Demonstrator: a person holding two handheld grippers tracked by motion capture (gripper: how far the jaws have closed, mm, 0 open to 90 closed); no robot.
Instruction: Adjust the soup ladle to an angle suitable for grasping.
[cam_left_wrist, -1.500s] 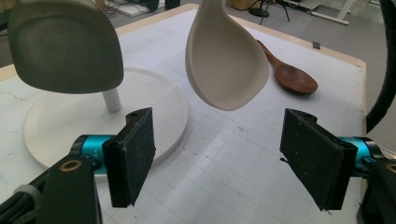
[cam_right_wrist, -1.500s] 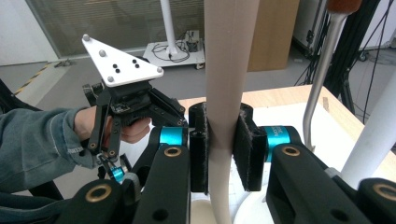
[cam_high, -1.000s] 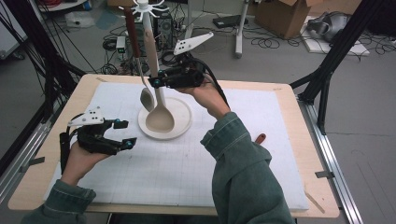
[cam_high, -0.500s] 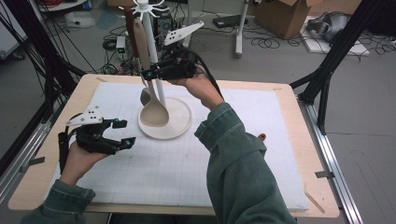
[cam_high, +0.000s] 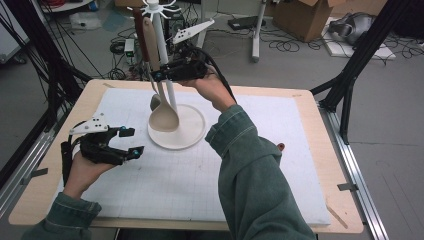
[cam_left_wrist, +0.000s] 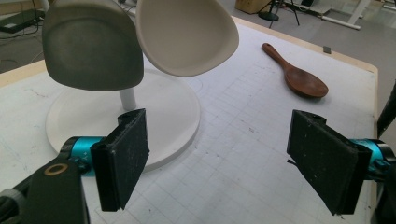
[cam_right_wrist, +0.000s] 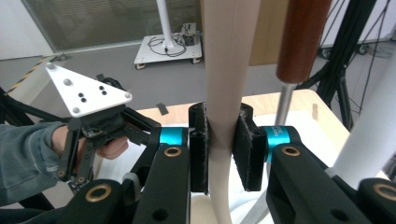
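Even, soft indoor light, faint shadows; close objects slightly blurred.

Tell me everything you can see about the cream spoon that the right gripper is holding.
The cream spoon is one smooth, matte piece, plastic or silicone by its look, with a long flat handle and a broad oval bowl. It hangs upright, bowl down, just above the white stand base and beside the stand's pole. The right gripper is shut on its handle, the black fingers pressing both sides. A grey-bowled spoon hangs beside it.
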